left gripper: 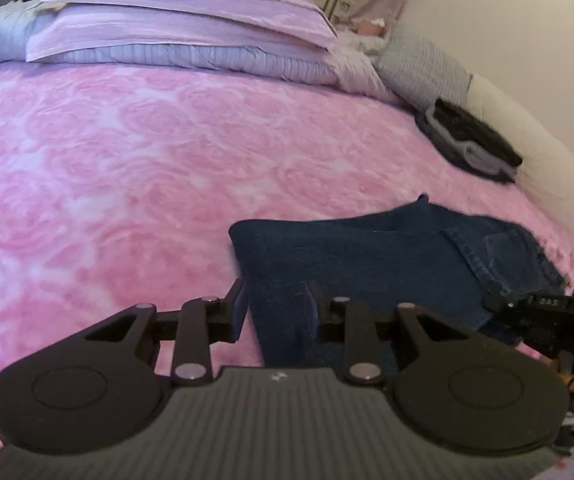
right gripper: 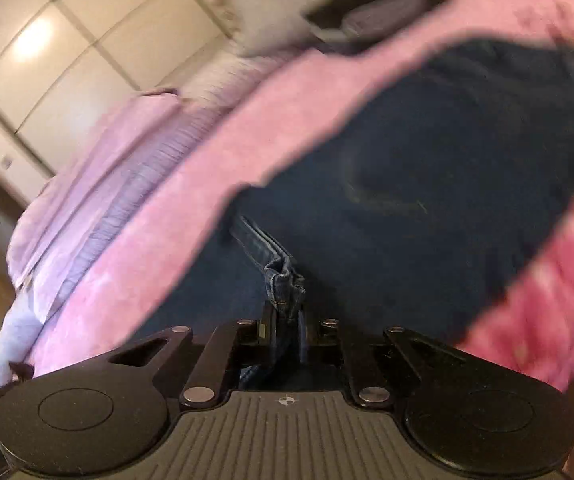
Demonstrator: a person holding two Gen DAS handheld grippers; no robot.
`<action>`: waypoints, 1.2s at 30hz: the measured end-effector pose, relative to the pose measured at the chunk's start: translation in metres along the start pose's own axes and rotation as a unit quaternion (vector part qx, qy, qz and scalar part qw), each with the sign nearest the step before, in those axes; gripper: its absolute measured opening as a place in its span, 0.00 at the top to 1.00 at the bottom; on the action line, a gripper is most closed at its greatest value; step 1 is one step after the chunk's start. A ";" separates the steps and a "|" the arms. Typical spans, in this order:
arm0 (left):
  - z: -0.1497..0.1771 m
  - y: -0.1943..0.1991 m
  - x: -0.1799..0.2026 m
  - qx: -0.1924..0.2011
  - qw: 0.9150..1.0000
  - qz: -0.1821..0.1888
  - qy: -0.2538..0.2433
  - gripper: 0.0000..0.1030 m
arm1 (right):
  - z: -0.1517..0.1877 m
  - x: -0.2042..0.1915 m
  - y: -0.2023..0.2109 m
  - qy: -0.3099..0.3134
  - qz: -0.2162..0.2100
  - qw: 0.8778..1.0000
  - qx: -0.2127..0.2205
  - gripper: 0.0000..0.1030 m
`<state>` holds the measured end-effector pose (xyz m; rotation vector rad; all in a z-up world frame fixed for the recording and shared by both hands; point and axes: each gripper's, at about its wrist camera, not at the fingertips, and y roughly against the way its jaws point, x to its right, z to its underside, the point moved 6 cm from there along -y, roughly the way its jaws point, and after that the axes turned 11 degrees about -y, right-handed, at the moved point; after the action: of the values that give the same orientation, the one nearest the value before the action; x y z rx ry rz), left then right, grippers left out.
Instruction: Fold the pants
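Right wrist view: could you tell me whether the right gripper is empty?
No, the right gripper is shut on a seam of the jeans, bunched between its fingers.

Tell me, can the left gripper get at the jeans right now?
Probably yes: the left gripper is open, with the jeans lying directly ahead between its fingers and nothing in between.
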<state>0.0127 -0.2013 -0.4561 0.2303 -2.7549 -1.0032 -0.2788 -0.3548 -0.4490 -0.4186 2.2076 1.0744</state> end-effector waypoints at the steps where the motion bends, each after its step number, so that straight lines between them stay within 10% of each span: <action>1: -0.001 -0.003 0.003 -0.002 1.000 -0.001 -0.006 0.78 | 0.002 -0.002 0.005 0.006 -0.003 1.000 0.013 0.94; 14: 0.003 -0.039 0.015 -0.040 0.998 -0.012 -0.039 0.78 | -0.010 -0.005 -0.007 0.091 0.046 0.995 -0.013 0.84; 20: -0.015 -0.041 0.012 -0.026 0.998 -0.023 -0.045 0.79 | -0.043 -0.036 0.009 0.215 0.104 0.967 0.089 0.66; 25: -0.032 -0.071 0.016 -0.029 0.998 -0.029 -0.055 0.80 | -0.030 -0.081 -0.050 0.301 0.002 0.953 0.025 0.69; 29: -0.040 -0.102 0.014 -0.045 0.997 -0.039 -0.054 0.81 | -0.013 -0.073 -0.107 0.350 0.060 0.934 -0.032 0.75; 36: -0.035 -0.071 0.023 -0.061 0.996 -0.050 -0.046 0.82 | -0.012 -0.056 -0.032 0.316 0.042 0.947 -0.031 0.75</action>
<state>0.0047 -0.2813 -0.4727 0.3145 -2.7740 -1.2329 -0.2247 -0.3837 -0.4249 -0.7916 2.7703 1.1704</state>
